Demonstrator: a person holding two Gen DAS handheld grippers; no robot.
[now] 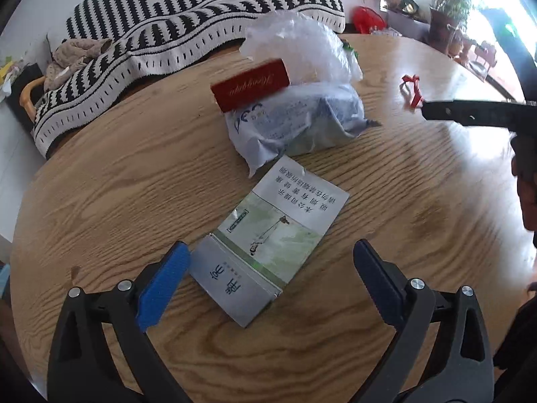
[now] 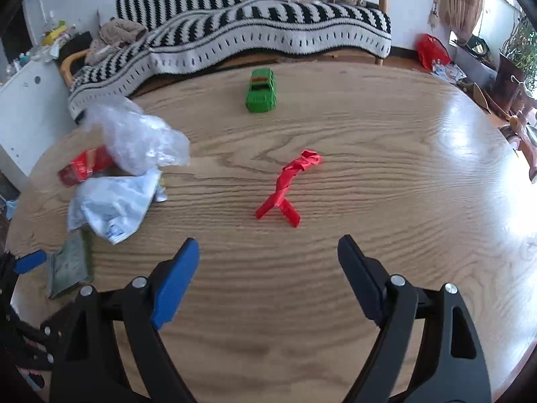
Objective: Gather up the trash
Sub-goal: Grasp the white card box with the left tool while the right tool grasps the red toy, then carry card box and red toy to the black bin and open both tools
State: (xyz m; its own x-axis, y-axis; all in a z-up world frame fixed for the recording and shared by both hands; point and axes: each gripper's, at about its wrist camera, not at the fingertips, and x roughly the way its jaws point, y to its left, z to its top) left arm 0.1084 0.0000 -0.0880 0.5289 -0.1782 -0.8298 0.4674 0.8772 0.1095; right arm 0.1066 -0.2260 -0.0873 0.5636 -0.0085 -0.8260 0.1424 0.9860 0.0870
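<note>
Both hand-held grippers stand wide open and hold nothing. Left hand-held gripper [image 1: 272,258] hovers low over the round wooden tabletop [image 1: 100,201], its blue-padded fingers [image 1: 161,288] straddling the near end of a flattened cigarette pack [image 1: 268,238] that lies flat, grey flap toward the camera, green-and-white picture and printed text beyond. Right hand-held gripper [image 2: 268,252] hangs above bare wood, with a twisted red strip [image 2: 288,184] lying just ahead of its fingertips, crumpled at the far end and split into two flat legs at the near end.

In the right wrist view the flattened pack [image 2: 68,265] shows only as a dull greenish slab at the left edge, its print unreadable, and the left gripper is cut off there. The red strip [image 1: 412,89] is small and blurred in the left wrist view, half behind a black finger of the right gripper that reaches in from the right edge.

Behind the pack sits a heap of trash: a crumpled clear plastic bag [image 1: 302,47] on top, a crushed pale blue printed wrapper [image 1: 295,124] beneath it, and a red box [image 1: 250,84] leaning against the heap on its left side. A green toy car [image 2: 261,90] stands well apart near the far rim. Beyond the tabletop a black-and-white striped blanket [image 2: 268,30] covers a sofa.
</note>
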